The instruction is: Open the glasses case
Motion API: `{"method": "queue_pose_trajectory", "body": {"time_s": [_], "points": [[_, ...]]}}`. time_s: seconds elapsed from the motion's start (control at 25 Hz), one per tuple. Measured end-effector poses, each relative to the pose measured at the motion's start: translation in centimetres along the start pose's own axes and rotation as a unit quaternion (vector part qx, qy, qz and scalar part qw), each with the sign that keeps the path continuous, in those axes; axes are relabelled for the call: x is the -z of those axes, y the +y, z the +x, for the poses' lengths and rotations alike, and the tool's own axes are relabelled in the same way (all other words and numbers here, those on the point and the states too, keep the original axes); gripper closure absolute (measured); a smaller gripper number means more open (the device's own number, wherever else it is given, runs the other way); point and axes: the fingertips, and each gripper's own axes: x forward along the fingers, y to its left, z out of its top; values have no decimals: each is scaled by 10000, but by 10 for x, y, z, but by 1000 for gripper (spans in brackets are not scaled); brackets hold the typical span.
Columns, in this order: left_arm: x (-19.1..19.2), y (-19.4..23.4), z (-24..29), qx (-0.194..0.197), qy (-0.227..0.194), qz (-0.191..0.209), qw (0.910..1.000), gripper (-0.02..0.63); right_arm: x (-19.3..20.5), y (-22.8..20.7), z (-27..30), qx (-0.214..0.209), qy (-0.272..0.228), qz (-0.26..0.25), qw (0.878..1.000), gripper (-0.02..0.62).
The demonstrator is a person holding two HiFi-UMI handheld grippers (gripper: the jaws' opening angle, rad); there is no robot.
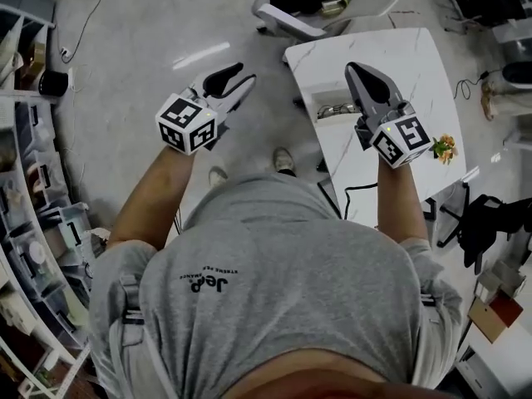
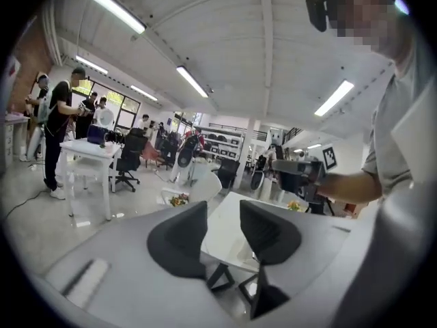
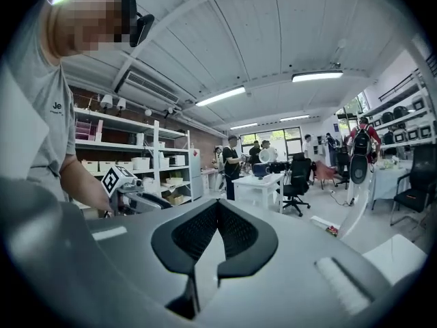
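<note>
Seen from the head view, both tools are held out in front of the person's grey shirt (image 1: 283, 281), above a pale floor (image 1: 150, 32). The left tool (image 1: 245, 73) is over the floor, well to the left of the white marbled counter (image 1: 407, 52). The right tool (image 1: 359, 71) is over the counter's near part. In the left gripper view the left tool's two dark jaws stand apart with nothing between them, and only the white counter top shows through the gap. In the right gripper view the right tool's jaws are brought together at their tips and nothing is held in them. The glasses case cannot be made out for certain. A small item (image 1: 335, 109) lies on the counter just left of the right tool and clear of both tools, but it is too small to be identified. A bunch of orange flowers (image 1: 445, 148) sits at the counter's right edge, beside the right tool's marker cube. A white chair (image 1: 287, 19) stands on the floor beyond the counter's far left corner. Each tool shows in the other's view, held in a bare forearm.
</note>
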Motion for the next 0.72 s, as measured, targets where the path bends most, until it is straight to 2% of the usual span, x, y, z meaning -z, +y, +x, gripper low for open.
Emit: {"method": "queue_pose_trajectory", "body": {"time_s": [0.16,0.36,0.56,0.72], "points": [[-40,15,-59,-337,-562,102,9978,424,-24,34,37,-376,-45,-129,9992,594],[-84,27,-133,-764,-1215,199,9894,460,-50,79,77,-865,-99,-278,9958,594],[-114,30,-202,-1209,-1673,298,9780,476,-65,128,111,-1403,-72,-288,9897,594],[-118,39,-252,-1719,-1856,221,9672,500,-76,167,137,-1900,-152,-300,9812,594]]}}
